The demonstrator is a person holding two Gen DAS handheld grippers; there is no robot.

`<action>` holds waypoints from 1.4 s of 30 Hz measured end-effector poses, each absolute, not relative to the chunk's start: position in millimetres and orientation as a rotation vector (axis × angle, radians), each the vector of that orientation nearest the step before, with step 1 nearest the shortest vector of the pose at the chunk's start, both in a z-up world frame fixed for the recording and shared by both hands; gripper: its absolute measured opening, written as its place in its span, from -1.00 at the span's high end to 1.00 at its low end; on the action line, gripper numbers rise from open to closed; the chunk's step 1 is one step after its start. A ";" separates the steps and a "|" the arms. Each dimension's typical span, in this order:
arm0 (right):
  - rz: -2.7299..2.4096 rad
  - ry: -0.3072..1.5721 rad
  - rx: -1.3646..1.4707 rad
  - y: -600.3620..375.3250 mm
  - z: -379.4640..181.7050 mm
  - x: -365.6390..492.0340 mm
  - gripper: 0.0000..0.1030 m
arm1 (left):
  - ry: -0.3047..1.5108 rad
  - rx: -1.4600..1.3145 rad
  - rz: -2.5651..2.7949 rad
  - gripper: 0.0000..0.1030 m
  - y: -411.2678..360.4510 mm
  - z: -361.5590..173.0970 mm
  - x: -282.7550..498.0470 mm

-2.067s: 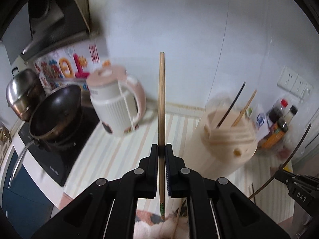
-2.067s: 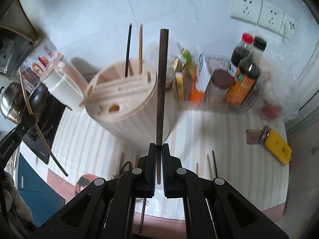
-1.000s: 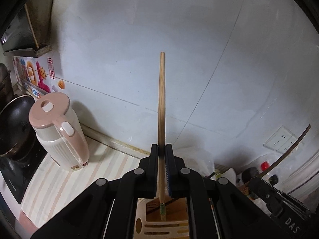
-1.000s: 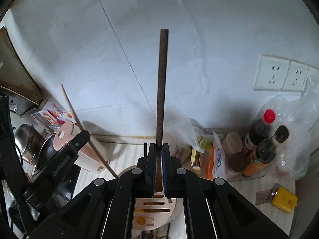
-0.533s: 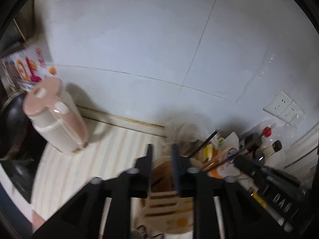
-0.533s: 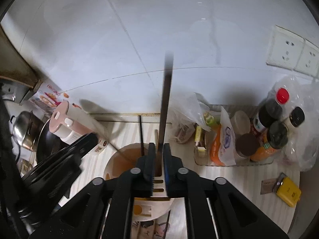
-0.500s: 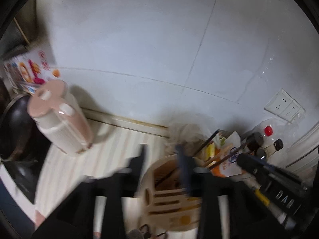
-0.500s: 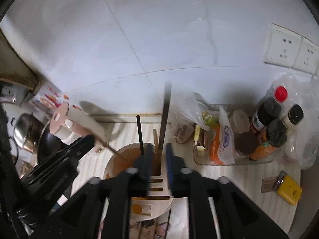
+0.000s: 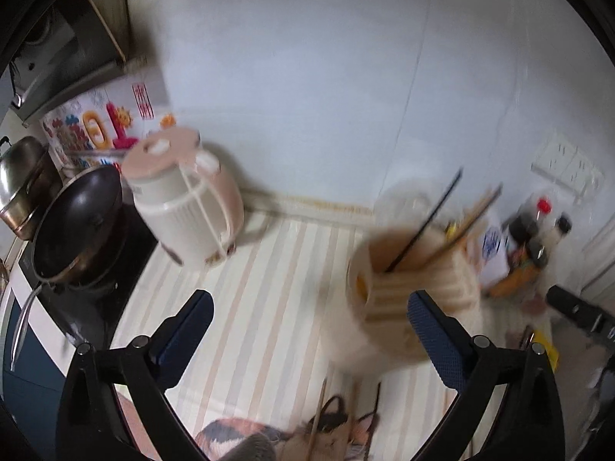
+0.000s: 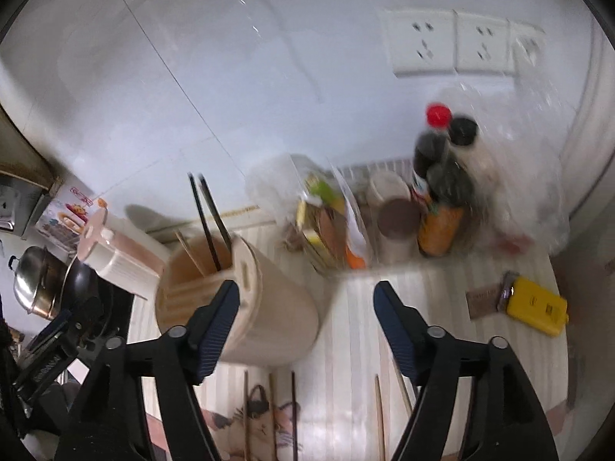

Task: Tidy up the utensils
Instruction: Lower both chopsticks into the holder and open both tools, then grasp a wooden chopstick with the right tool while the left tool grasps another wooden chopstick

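Both grippers have just been opening and hold nothing: the left gripper stands wide, the right gripper also wide. The holder stands on the striped counter with chopsticks inside. More chopsticks lie loose on the counter in front.

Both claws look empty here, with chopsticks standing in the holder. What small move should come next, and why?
Probably lower the right claw toward the loose chopsticks lying on the striped counter below it. Both it and the left claw have just been opening and hold nothing; several chopsticks already stand in the beige holder, while others are not yet put away.
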State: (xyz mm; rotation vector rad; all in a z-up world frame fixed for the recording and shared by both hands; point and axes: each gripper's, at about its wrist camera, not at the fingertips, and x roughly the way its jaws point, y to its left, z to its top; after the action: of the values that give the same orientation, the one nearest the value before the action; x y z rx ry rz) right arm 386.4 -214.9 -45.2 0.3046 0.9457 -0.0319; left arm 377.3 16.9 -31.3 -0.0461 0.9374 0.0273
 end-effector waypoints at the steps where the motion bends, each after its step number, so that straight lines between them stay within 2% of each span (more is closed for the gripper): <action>1: -0.047 0.952 0.298 -217.8 -52.1 381.1 -0.57 | 0.953 -0.032 0.031 -1.00 16.4 -41.1 373.0; 8: -0.099 1.095 0.266 -226.6 -122.0 358.2 -0.58 | 1.118 0.039 0.087 -1.00 17.0 -122.1 351.7; 10: -0.104 1.164 0.275 -229.7 -149.7 352.5 -0.49 | 1.172 0.052 0.084 -1.00 17.0 -145.4 348.1; 12: -0.096 1.223 0.280 -231.3 -173.1 348.3 -0.06 | 1.227 0.066 0.078 -1.00 15.2 -167.4 344.1; 15: -0.095 1.313 0.273 -233.6 -210.1 342.8 0.32 | 1.321 0.077 0.034 -0.94 9.6 -201.7 338.1; 17: -0.097 1.363 0.264 -235.9 -230.4 339.6 0.41 | 1.369 0.085 0.009 -0.77 4.8 -219.4 334.1; 19: -0.095 1.393 0.258 -236.6 -243.9 336.1 0.43 | 1.423 0.103 -0.013 -0.45 -0.7 -239.1 332.8; 20: -0.099 1.411 0.245 -237.5 -252.1 334.4 0.43 | 1.448 0.119 -0.023 -0.42 -4.3 -249.9 332.2; 22: -0.107 1.436 0.235 -238.4 -262.9 332.3 0.43 | 1.468 0.144 -0.021 -0.04 -8.1 -261.5 331.8; 24: -0.112 1.462 0.229 -238.9 -270.7 331.7 0.43 | 1.470 0.145 -0.023 0.16 -9.9 -267.4 331.0; 25: -0.113 1.477 0.228 -238.9 -274.6 331.2 0.43 | 1.460 0.145 -0.020 0.34 -9.8 -266.3 331.2; 26: -0.116 1.494 0.220 -239.0 -280.1 330.2 0.42 | 1.463 0.149 -0.021 0.41 -10.1 -266.8 331.7; 28: -0.119 1.520 0.195 -237.4 -288.7 329.1 0.42 | 1.463 0.133 -0.018 0.84 -9.4 -265.5 332.3; 31: -0.127 1.562 0.151 -234.2 -302.6 325.9 0.43 | 1.461 0.153 0.002 0.91 -9.1 -264.6 331.9; 33: -0.145 1.551 0.107 -229.1 -303.9 322.4 0.69 | 1.467 0.149 0.017 0.91 -6.5 -264.9 330.4; 35: -0.171 1.540 0.109 -226.4 -305.6 317.3 0.83 | 1.477 0.128 0.035 0.91 -0.5 -264.3 328.6; 42: -0.119 1.574 0.268 -220.3 -314.9 303.5 0.87 | 1.504 0.075 0.030 0.91 19.3 -263.4 327.0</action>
State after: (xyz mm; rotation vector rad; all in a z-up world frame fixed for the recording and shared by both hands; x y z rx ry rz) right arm 303.5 -220.3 -314.9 0.2676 1.5737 -0.1190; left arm 327.0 19.3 -263.4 0.0749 1.5040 0.0300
